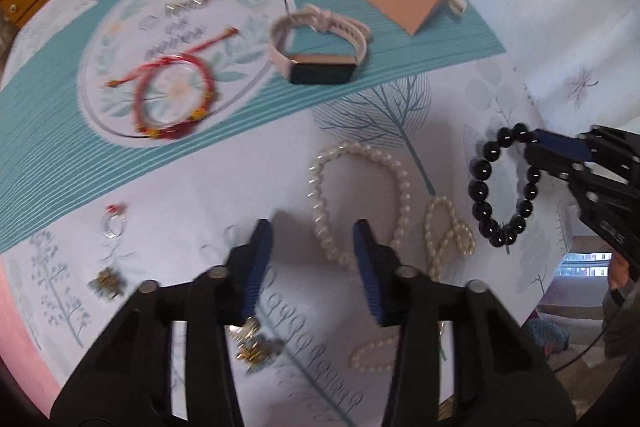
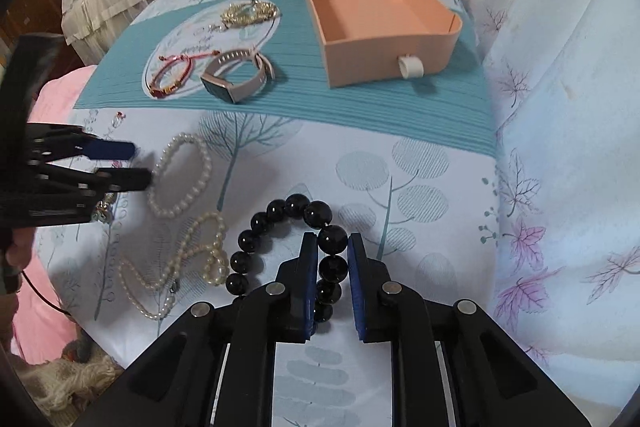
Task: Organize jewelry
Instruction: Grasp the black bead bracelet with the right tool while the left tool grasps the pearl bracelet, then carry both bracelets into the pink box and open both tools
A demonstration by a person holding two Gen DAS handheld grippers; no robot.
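**Black bead bracelet in the grip, box not yet filled**

Black beads sit nearest the lens in the right wrist view: the right hand-held gripper has its blue pads closed to a narrow gap on one bead of the black bead bracelet, the rest of the loop draping down toward the bedsheet. The left hand-held gripper hovers wide open over the sheet, holding nothing, just beside the pearl bracelet.

By my reading the task is barely begun — the peach box at the far end of the bed shows a bare floor, with nothing in it as far as the pictures show. Left outside it are the pearl bracelet, a thinner pearl strand, the pink smartwatch, the red cord bracelet, a gold sparkly piece and some small charms near the left edge, blurred.

The black bracelet looks glossy, made of large round beads strung in a closed loop; it hangs loosely, so it probably sags and swings when carried — a grip on one bead may slip.
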